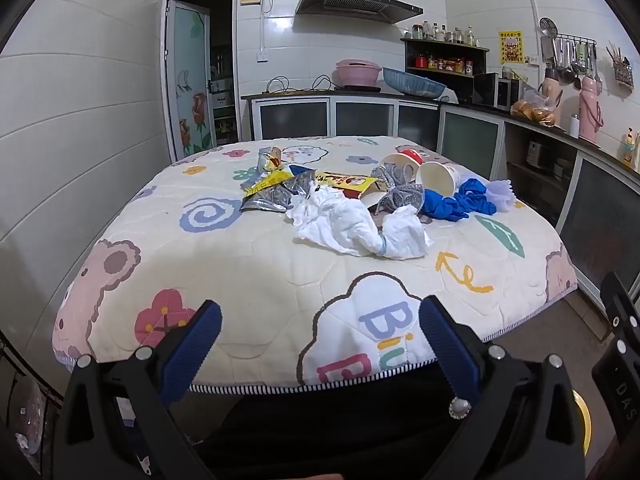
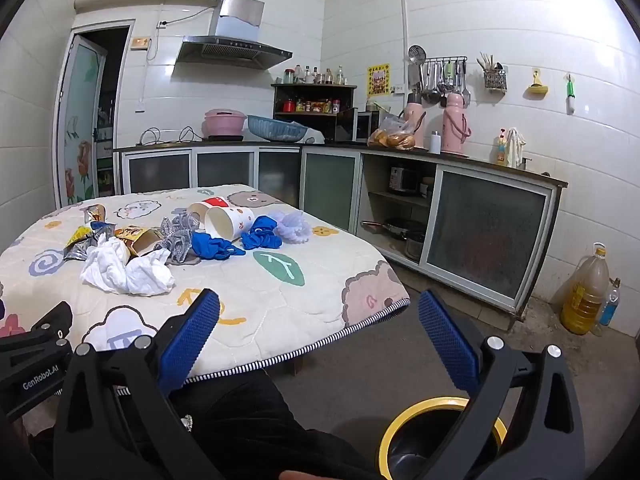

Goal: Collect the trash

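Trash lies in a pile on the quilted table (image 1: 248,264): crumpled white tissue (image 1: 352,224), silver and yellow snack wrappers (image 1: 268,188), a yellow carton (image 1: 348,184), two tipped paper cups (image 1: 436,176), grey mesh scrubbers (image 1: 400,192) and blue gloves (image 1: 460,200). The pile also shows in the right wrist view, with the tissue (image 2: 124,268), cups (image 2: 228,220) and gloves (image 2: 216,246). My left gripper (image 1: 320,320) is open and empty at the table's near edge. My right gripper (image 2: 318,312) is open and empty off the table's right corner, above a yellow-rimmed bin (image 2: 432,420).
Kitchen counters with glass-front cabinets (image 2: 480,236) run along the back and right walls. An oil bottle (image 2: 584,292) and a small water bottle (image 2: 610,304) stand on the floor at right. A doorway (image 1: 204,72) is at back left.
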